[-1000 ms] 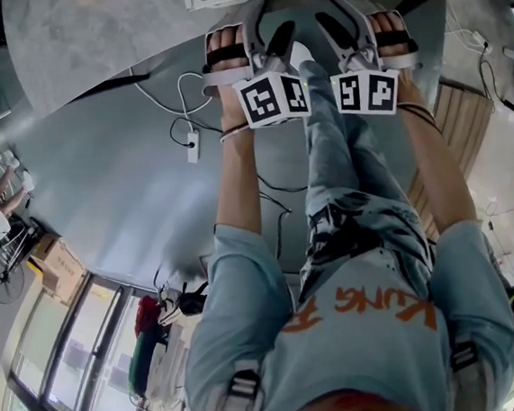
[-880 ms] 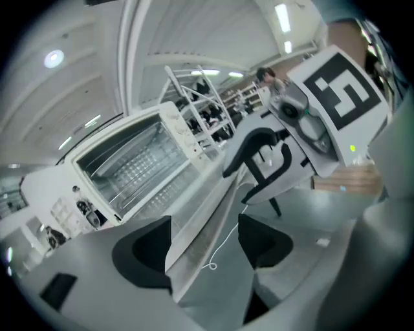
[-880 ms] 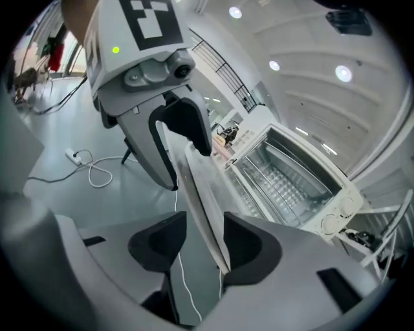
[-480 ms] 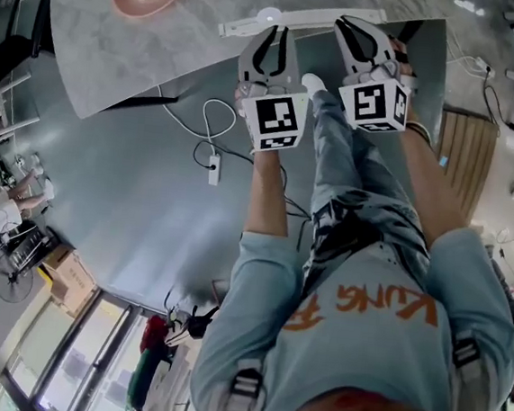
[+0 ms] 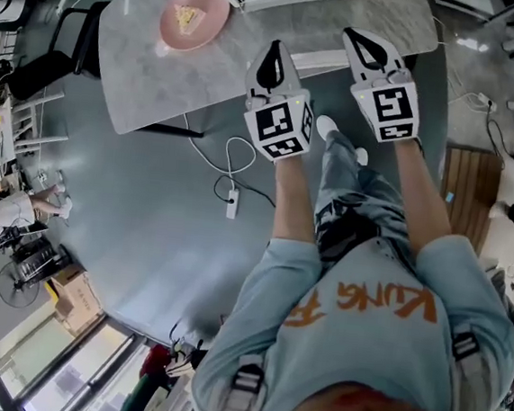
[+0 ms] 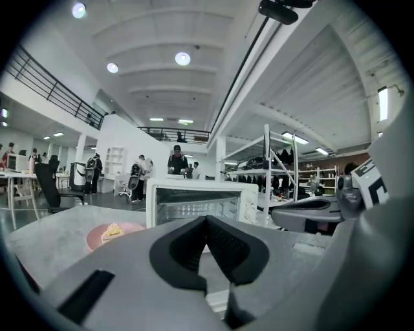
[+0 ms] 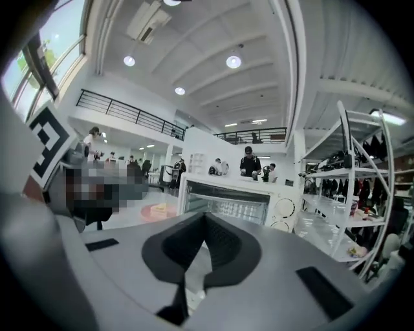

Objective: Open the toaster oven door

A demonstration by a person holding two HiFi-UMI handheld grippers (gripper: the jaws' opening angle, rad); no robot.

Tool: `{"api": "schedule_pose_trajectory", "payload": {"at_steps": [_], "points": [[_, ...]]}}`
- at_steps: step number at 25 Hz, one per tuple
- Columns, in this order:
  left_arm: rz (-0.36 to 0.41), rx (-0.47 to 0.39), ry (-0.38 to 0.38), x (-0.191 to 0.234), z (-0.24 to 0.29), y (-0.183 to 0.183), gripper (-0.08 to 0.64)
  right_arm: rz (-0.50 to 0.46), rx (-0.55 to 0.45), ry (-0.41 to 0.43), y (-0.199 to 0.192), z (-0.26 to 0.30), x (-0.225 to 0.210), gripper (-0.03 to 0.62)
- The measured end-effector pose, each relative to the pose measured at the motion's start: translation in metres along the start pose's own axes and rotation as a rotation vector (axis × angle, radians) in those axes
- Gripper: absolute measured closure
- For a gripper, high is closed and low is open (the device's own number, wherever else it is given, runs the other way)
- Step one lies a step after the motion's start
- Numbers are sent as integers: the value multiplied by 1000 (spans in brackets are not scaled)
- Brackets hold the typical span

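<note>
Grippers wait short of the toaster oven (image 6: 200,202) with its door, by the look of it, not yet opened. The white oven stands on a marble table (image 5: 151,81), its glass front upright and a wire rack showing through the pane. A pink plate (image 5: 194,18) with a piece of food sits just to the oven's left. The left gripper (image 5: 273,55) and right gripper (image 5: 361,44) hang side by side in the air on the near side of the oven, well apart from it, both pointing towards its front. Each has its jaws pressed together with nothing between them. No handle can be made out — the jaws block the lower part of the door in both gripper views. Judged from this, the whole job remains: one gripper must reach the oven, part its jaws, take hold of the door and swing it open.
</note>
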State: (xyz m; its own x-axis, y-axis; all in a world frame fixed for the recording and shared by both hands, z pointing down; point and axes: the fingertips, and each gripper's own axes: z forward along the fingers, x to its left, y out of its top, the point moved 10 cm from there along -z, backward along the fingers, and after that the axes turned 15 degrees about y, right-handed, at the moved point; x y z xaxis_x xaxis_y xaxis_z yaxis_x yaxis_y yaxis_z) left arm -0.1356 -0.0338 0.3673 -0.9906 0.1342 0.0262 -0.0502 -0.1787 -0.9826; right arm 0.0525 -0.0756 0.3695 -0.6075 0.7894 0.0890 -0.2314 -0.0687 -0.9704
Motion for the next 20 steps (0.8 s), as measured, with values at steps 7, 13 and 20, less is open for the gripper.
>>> {"api": "schedule_pose_trajectory", "payload": {"at_steps": [7,13,20], "points": [[-52,-72,29,-18,-18,46,558,89,-114,-41,42,-28,-18,596],[-23,-160,12,-32,-33,78,558,86,-166,-48,72,-50,-32,595],[-11,-207,24,-42,-28,97,558,67,-191,-33,88,-53,-46,595]]}}
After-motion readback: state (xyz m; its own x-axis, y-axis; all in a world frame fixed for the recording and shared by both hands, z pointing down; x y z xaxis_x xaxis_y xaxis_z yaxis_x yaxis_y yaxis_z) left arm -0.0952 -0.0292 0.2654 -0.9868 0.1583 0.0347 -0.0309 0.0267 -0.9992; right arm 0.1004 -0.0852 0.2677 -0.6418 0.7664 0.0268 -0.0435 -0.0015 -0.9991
